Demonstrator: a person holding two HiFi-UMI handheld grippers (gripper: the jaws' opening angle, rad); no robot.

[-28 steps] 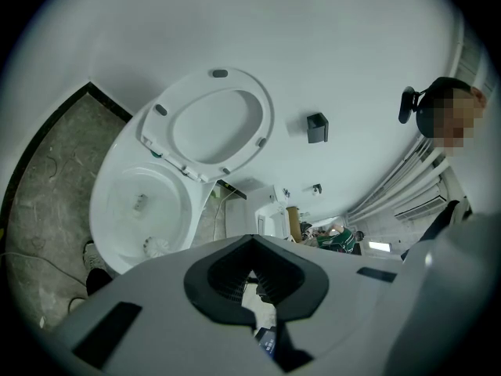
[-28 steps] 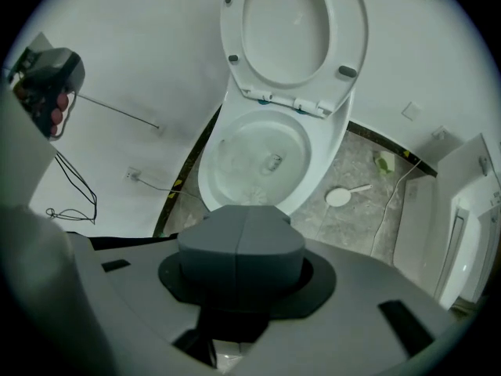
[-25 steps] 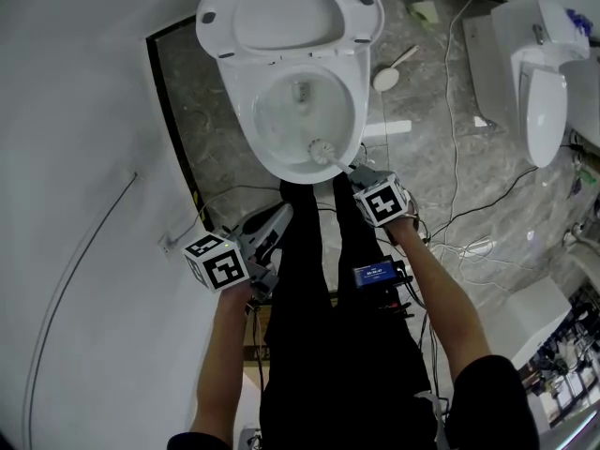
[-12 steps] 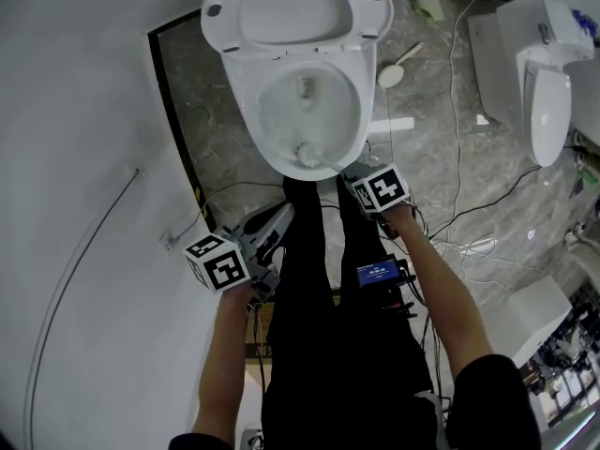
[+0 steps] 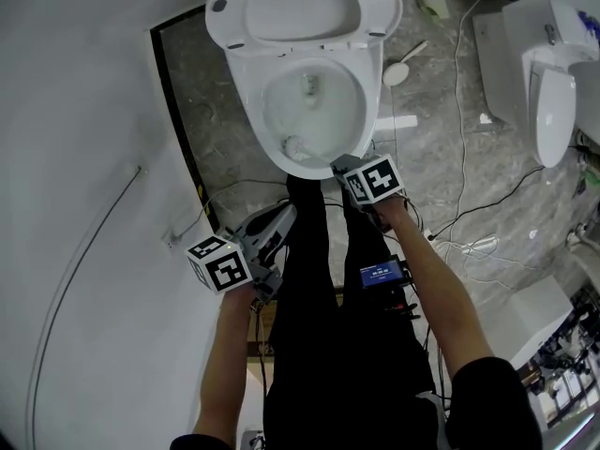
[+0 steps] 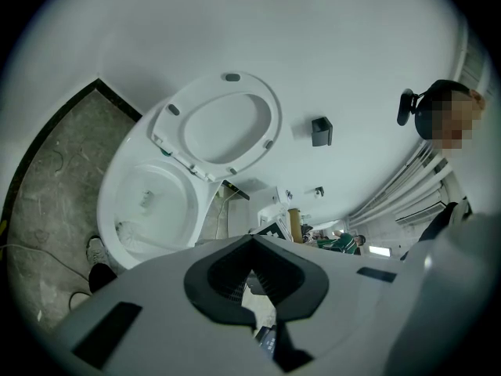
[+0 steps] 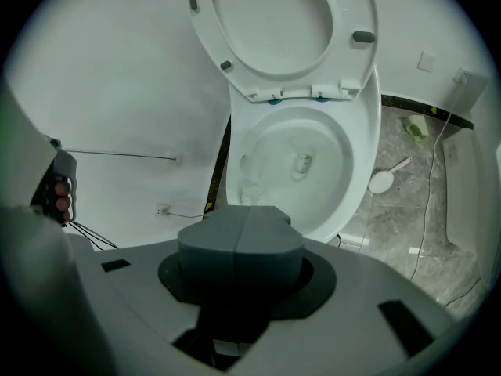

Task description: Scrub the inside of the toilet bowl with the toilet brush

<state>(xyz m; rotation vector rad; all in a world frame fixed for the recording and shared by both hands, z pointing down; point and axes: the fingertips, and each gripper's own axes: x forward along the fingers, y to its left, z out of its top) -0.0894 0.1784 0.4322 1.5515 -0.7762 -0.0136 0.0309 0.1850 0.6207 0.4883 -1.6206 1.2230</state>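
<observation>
White porcelain toilet bowl (image 5: 246, 92) stood with its seat (image 5: 300, 7) raised, on a grey marbled floor (image 5: 441, 111). The toilet brush (image 5: 295, 145) had its bristle head inside the bowl, low on the near left wall. Its handle ran back to the right gripper (image 5: 343, 167), whose jaws were clamped on it. The left gripper (image 5: 279, 217) hung beside the person's leg (image 5: 319, 279), jaws parted and empty, well apart from the bowl.
</observation>
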